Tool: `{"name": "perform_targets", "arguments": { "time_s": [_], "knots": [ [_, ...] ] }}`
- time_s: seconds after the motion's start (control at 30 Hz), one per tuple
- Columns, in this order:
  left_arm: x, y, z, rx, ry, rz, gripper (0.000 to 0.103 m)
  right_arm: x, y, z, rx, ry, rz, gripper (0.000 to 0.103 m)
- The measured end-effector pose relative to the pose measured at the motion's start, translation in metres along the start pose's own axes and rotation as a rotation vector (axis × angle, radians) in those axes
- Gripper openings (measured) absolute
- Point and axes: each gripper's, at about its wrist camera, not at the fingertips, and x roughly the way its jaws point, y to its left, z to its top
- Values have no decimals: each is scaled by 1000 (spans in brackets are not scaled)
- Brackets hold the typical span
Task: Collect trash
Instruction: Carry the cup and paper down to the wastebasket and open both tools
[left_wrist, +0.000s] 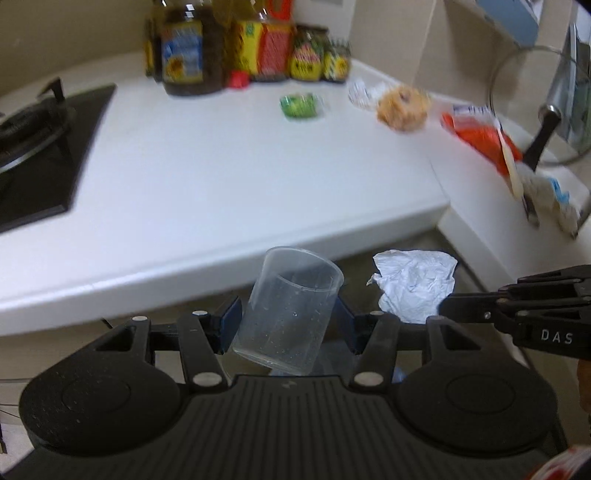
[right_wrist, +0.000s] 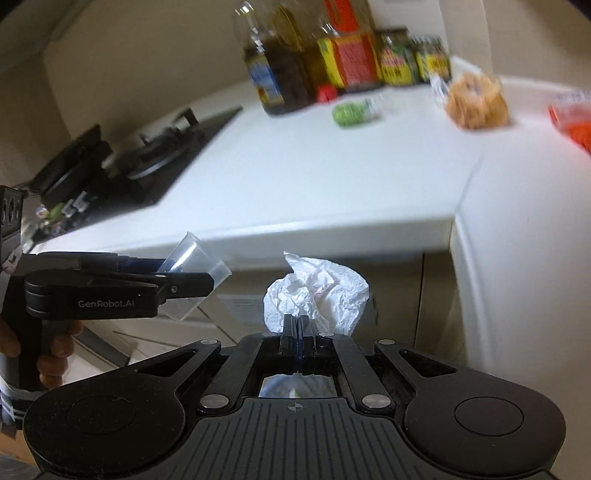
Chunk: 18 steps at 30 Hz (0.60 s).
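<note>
Left wrist view, item one: left gripper (left_wrist: 287, 325), jaws part-way apart and clamped on one clear plastic cup (left_wrist: 288, 314), held tilted by its lower wall, mouth toward the counter, off the counter's front edge.

Item two: right gripper (right_wrist: 298, 332), jaws pressed together on one crumpled white tissue (right_wrist: 317, 295), which bunches up above the fingertips. In the left wrist view the same tissue (left_wrist: 413, 284) hangs just beside the cup, the two grippers close together at about the same height.

Step in hand, judged: both pieces are picked up and carried clear of the white counter (left_wrist: 221, 177), on the way to a bin. No bin shows in either view, only cabinet fronts below the edge. The next move calls for bringing each gripper over the bin mouth and opening its jaws, the tissue needing a clean release as it may cling to the pads.

Remaining on the counter, counted:
- one green wrapper (left_wrist: 300, 105)
- one small white crumpled scrap (left_wrist: 360, 94)
- one tan, rounded item (left_wrist: 402, 109), too blurred to name
- one red-orange packet (left_wrist: 480, 136)
- one white-and-blue packet (left_wrist: 550, 199) near the right edge
- one red cap (left_wrist: 238, 79)
- a row of bottles and jars (left_wrist: 258, 51), blurred; exact number uncertain
- one black hob (left_wrist: 40, 147), to the left
</note>
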Motion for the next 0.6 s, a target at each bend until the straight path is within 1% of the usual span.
{"name": "perform_targets", "arguments": {
  "time_s": [0.2, 0.33, 0.53, 0.6],
  "knots": [
    [17, 3, -20, 26, 59, -33, 53, 24, 3, -25, 22, 67, -45, 0],
    [24, 4, -35, 33, 90, -50, 53, 42, -2, -41, 37, 99, -73, 0],
    [39, 6, -52, 25, 119, -68, 53, 74, -15, -65, 59, 142, -112, 1],
    [44, 6, -57, 24, 125, -69, 53, 82, -16, -69, 68, 145, -110, 1]
  ]
}}
